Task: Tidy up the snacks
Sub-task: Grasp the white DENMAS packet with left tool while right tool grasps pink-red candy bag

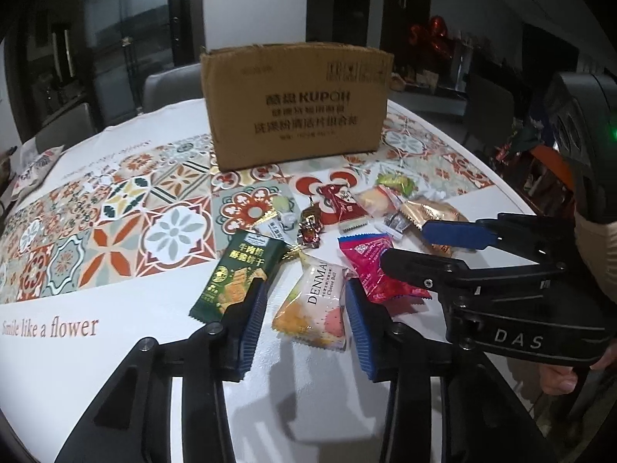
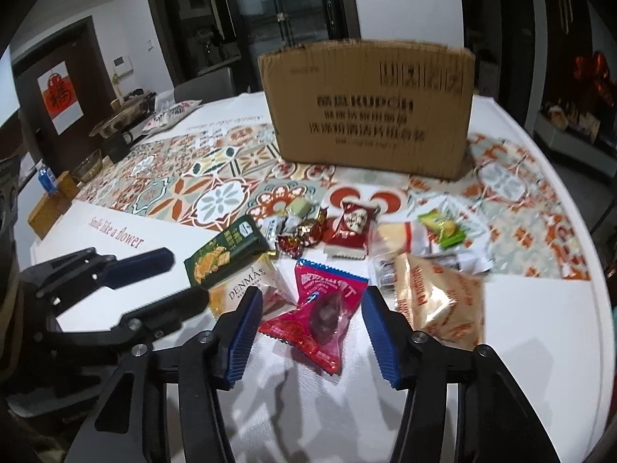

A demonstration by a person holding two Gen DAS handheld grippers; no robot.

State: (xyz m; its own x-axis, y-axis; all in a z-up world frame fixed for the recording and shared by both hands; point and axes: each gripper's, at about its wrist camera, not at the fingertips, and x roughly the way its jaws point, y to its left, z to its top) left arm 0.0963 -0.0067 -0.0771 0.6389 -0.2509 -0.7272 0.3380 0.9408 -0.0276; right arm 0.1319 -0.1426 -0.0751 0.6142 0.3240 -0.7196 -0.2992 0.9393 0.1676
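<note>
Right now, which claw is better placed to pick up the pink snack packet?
Right. The pink snack packet lies between the right claw's open pads, while the left claw straddles the white Denmas packet beside it.

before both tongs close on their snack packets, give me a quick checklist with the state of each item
1. DENMAS packet lies between the left tongs: ok.
2. Pink packet lies between the right tongs: ok.
3. Pads pressing on the packets: not ok, gaps show on both.
4. Green packet clear of the left tongs: not ok, one finger overlaps it.
5. Cardboard box open at the top: ok.
6. Room inside the box: cannot tell.
</note>
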